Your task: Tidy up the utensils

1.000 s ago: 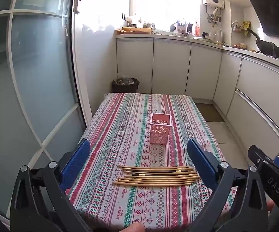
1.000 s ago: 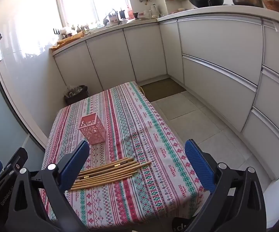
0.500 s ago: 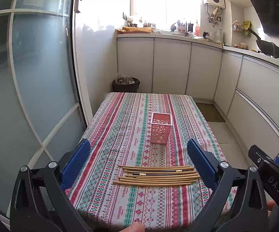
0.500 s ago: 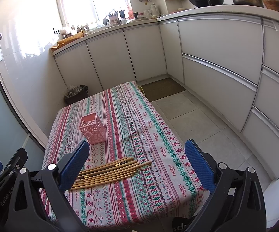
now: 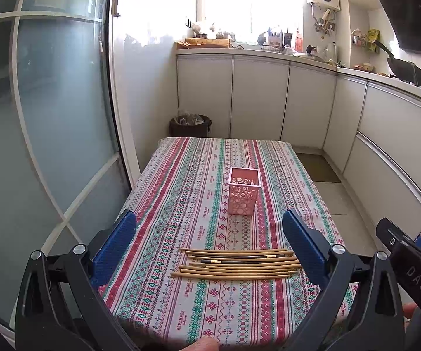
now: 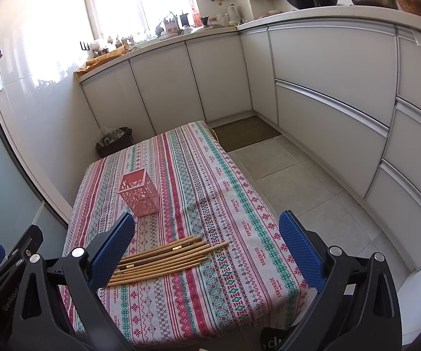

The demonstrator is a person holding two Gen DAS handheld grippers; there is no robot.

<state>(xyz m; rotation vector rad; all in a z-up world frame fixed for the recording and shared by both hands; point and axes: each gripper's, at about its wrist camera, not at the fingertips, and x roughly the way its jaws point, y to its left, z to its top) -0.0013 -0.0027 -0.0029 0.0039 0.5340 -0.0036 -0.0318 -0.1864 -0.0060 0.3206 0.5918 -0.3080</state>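
Several bamboo chopsticks (image 5: pixel 236 264) lie side by side across the striped tablecloth (image 5: pixel 181 193), one of them dark; they also show in the right wrist view as chopsticks (image 6: pixel 163 260). Farther back stands an upright, empty pink perforated holder (image 5: pixel 243 191), the same holder (image 6: pixel 139 192) left of centre in the right view. My left gripper (image 5: pixel 209 242) hovers open above the near table end, nothing between its blue pads. My right gripper (image 6: pixel 206 245) is open too, held high to the right of the chopsticks. Part of the right gripper (image 5: pixel 409 263) shows at the left view's right edge.
White kitchen cabinets (image 6: pixel 327 87) run along the back and right, with tiled floor (image 6: pixel 298 181) and a brown mat (image 6: pixel 245 133) beside the table. A dark bin (image 5: pixel 190 124) sits behind the table. A glass door (image 5: pixel 49 117) stands to the left. A fingertip (image 5: pixel 204 345) shows at the bottom.
Both grippers stay open and almost still; the left view has drifted slightly, so the chopsticks sit a touch higher in it.
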